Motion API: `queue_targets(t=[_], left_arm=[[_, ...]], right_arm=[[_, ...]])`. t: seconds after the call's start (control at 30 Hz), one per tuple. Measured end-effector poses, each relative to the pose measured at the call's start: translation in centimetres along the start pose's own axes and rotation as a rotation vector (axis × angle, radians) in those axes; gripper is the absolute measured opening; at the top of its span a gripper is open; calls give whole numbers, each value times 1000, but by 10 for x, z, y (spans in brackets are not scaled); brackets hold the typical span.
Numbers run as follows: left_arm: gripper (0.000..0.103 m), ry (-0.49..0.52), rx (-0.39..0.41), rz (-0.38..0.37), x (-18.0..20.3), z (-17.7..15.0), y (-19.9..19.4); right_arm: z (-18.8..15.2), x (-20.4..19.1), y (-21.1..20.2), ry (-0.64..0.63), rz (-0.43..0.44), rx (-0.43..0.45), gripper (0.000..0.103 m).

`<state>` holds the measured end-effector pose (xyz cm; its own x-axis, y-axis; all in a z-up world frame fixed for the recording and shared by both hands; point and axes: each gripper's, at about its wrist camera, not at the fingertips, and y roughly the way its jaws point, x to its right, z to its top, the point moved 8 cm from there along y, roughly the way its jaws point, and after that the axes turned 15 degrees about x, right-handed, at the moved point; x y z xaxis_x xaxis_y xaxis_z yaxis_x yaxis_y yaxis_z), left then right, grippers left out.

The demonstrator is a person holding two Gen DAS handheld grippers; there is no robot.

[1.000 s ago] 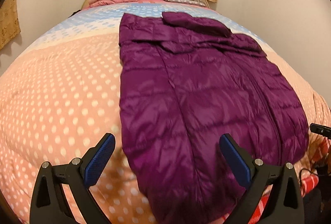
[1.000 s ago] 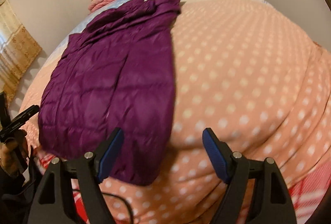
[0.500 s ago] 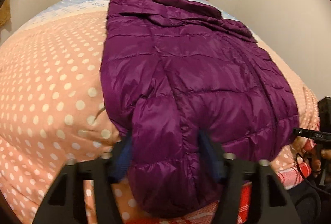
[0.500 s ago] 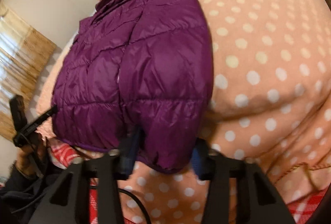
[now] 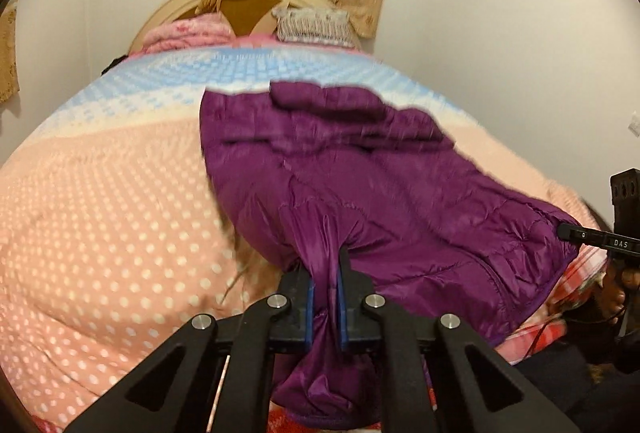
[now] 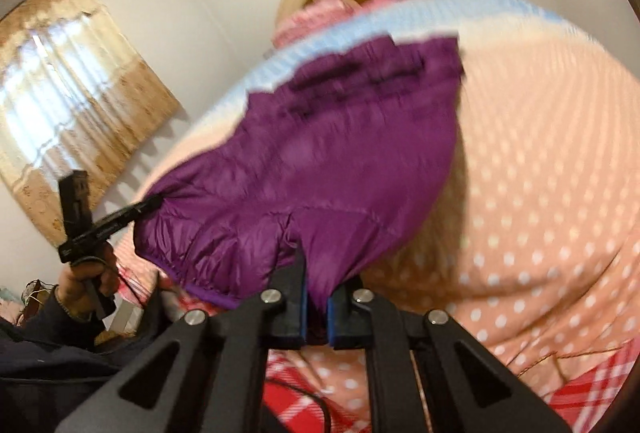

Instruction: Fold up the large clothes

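Observation:
A purple quilted puffer jacket [image 5: 360, 177] lies lengthwise on the bed, collar toward the headboard. My left gripper [image 5: 325, 297] is shut on the jacket's bottom hem at its left corner and lifts it off the quilt. My right gripper [image 6: 316, 297] is shut on the hem at the jacket's [image 6: 320, 153] right corner, also raised. Each gripper shows in the other's view: the right one [image 5: 576, 235] at the jacket's far corner, the left one [image 6: 140, 211] likewise. The hem hangs bunched between both pairs of blue pads.
The bed carries a pink polka-dot quilt [image 5: 100, 225] with a blue band near the headboard [image 5: 256, 5]. Pillows [image 5: 312, 27] and a folded pink blanket [image 5: 188, 35] sit at the head. A red plaid sheet [image 6: 304, 373] shows at the foot. Curtains [image 6: 72, 105] hang on the walls.
Both grippers went from open above the hem to shut on the jacket's bottom corners. They have since lifted the hem up off the quilt.

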<state>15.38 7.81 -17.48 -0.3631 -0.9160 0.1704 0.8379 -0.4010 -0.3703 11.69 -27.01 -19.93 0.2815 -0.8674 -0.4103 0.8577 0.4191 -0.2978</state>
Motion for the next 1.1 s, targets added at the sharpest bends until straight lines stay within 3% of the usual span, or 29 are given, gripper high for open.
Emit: queue_targets(t=[0.1,0.2,0.3,0.43,0.57,0.63,0.77,0.83,0.87,0.9,0.97,1.03,1.07,1.1], left_arm=[[7,10,70,-30,7,28,-28],[7,48,118,-23,4,54,-31],[7,101,161,25,-17,78,5],[7,17,146,21,-53,107,85],[12,-29,155,57,-77,129,138],[17,-61,132,81,-88,134,157],[39,-115,122,117,-110,136,178],[61,-143,150,156,-123,138,178],[80,-145,188,213,-132,142,174],[89,-153,221,246,-140,144,170],[91,-197,243,266,-152,144,169],[91,-208,193,308,-161,137,183],[91,-203,188,323,-160,135,188],[91,-197,189,324,-156,134,191]], right_arm=[[35,-19,-27,-34,35,114,9],[70,-23,-31,-90,21,206,8],[105,-16,9,-141,-35,258,8],[147,2,86,-176,-121,285,8],[182,15,142,-164,-158,291,8],[195,18,166,-160,-167,288,8],[201,29,194,-183,-197,261,8],[197,36,207,-184,-217,242,8],[194,44,212,-174,-225,231,8],[194,49,217,-161,-228,223,8],[192,64,235,-129,-251,203,10],[192,76,253,-121,-292,178,14],[192,82,261,-106,-305,171,19],[193,86,268,-93,-314,165,35]])
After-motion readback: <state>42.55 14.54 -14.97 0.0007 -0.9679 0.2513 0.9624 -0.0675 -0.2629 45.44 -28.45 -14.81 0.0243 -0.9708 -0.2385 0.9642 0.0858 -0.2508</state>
